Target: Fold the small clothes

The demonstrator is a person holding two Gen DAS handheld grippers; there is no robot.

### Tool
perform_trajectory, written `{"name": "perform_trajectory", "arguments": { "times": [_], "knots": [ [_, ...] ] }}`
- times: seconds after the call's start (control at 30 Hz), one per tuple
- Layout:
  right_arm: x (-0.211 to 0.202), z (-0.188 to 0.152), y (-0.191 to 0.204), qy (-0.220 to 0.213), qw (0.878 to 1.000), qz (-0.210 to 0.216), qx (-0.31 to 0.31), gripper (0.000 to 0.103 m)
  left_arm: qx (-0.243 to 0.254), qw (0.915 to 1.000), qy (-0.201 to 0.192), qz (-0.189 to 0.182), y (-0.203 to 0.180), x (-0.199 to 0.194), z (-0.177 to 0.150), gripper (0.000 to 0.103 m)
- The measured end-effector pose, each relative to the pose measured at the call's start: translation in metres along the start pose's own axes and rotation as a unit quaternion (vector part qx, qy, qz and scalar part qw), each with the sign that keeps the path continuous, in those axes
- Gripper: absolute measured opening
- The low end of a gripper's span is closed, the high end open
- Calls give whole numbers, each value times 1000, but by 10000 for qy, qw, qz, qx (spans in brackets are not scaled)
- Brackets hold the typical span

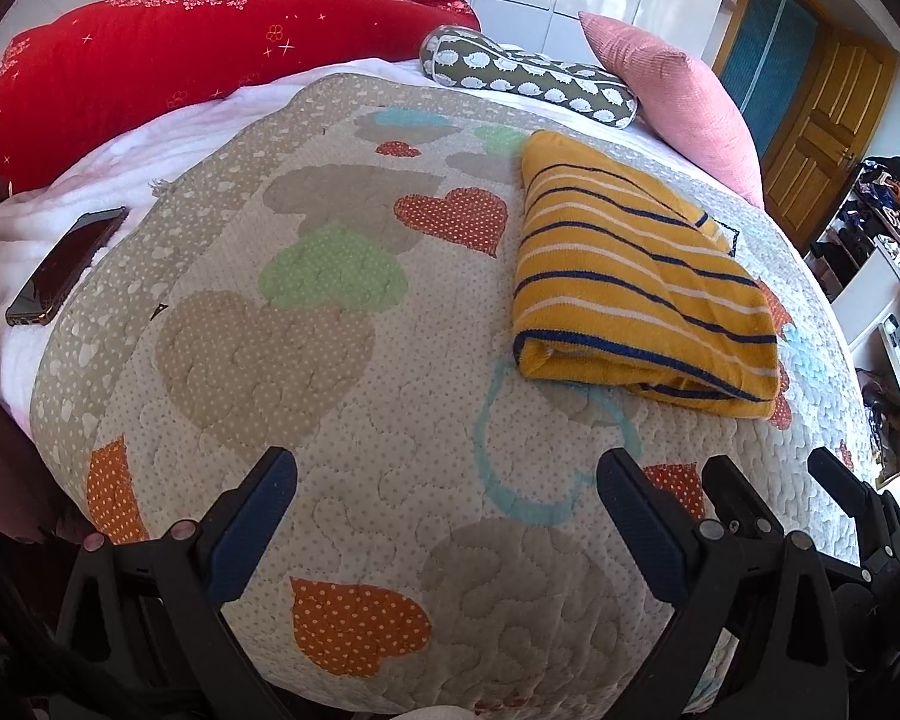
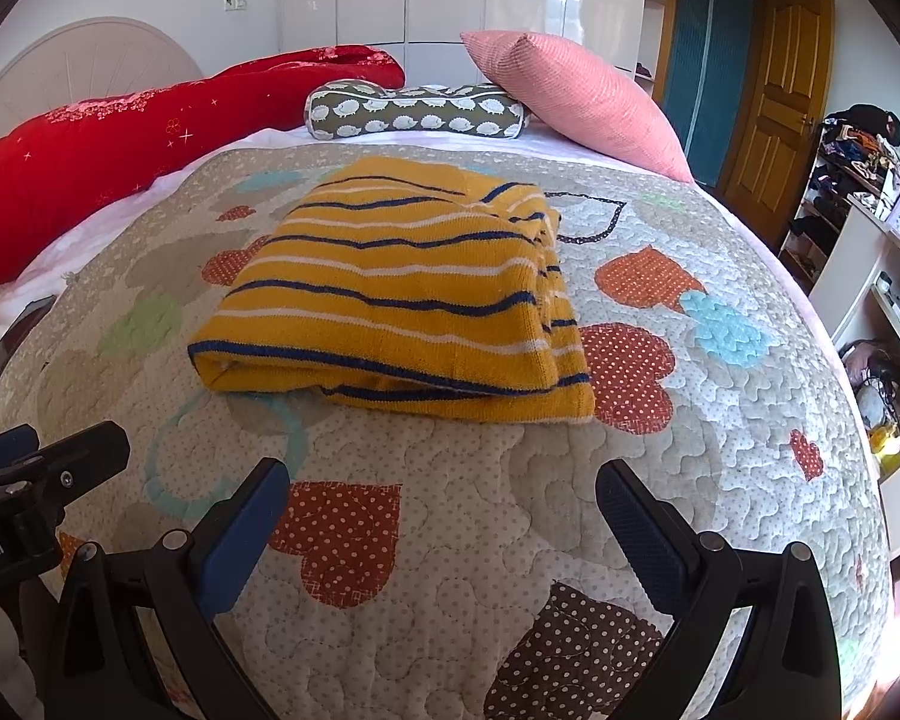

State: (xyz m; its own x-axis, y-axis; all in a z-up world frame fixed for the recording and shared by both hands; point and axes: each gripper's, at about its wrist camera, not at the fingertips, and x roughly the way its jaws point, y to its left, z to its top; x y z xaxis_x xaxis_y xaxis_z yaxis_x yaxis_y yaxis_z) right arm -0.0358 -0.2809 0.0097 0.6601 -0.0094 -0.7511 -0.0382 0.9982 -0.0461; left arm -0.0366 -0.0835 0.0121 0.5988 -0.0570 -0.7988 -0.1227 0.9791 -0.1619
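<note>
A yellow knit garment (image 1: pixel 636 282) with blue and white stripes lies folded into a thick rectangle on the heart-patterned quilt (image 1: pixel 330 360). It also shows in the right wrist view (image 2: pixel 402 294), straight ahead of my right gripper (image 2: pixel 444 480). My left gripper (image 1: pixel 447 468) is open and empty above the quilt, with the garment ahead and to its right. My right gripper is open and empty, a little short of the garment's near edge. Part of the right gripper shows at the left wrist view's lower right (image 1: pixel 834 480).
A phone (image 1: pixel 66 267) lies on the pink sheet at the left. A red bolster (image 1: pixel 168 72), a hedgehog-print bolster (image 2: pixel 414 111) and a pink cushion (image 2: pixel 576 102) line the far side of the bed. Shelves with clutter (image 2: pixel 858 210) and a wooden door (image 2: pixel 774 102) stand at the right.
</note>
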Motion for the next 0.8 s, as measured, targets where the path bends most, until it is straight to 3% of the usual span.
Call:
{"name": "perform_trajectory", "arguments": {
  "times": [0.8],
  "knots": [
    [7, 3, 2, 4, 9999, -100, -91, 103, -105, 9998, 176, -7, 8, 15, -2, 100]
  ]
}}
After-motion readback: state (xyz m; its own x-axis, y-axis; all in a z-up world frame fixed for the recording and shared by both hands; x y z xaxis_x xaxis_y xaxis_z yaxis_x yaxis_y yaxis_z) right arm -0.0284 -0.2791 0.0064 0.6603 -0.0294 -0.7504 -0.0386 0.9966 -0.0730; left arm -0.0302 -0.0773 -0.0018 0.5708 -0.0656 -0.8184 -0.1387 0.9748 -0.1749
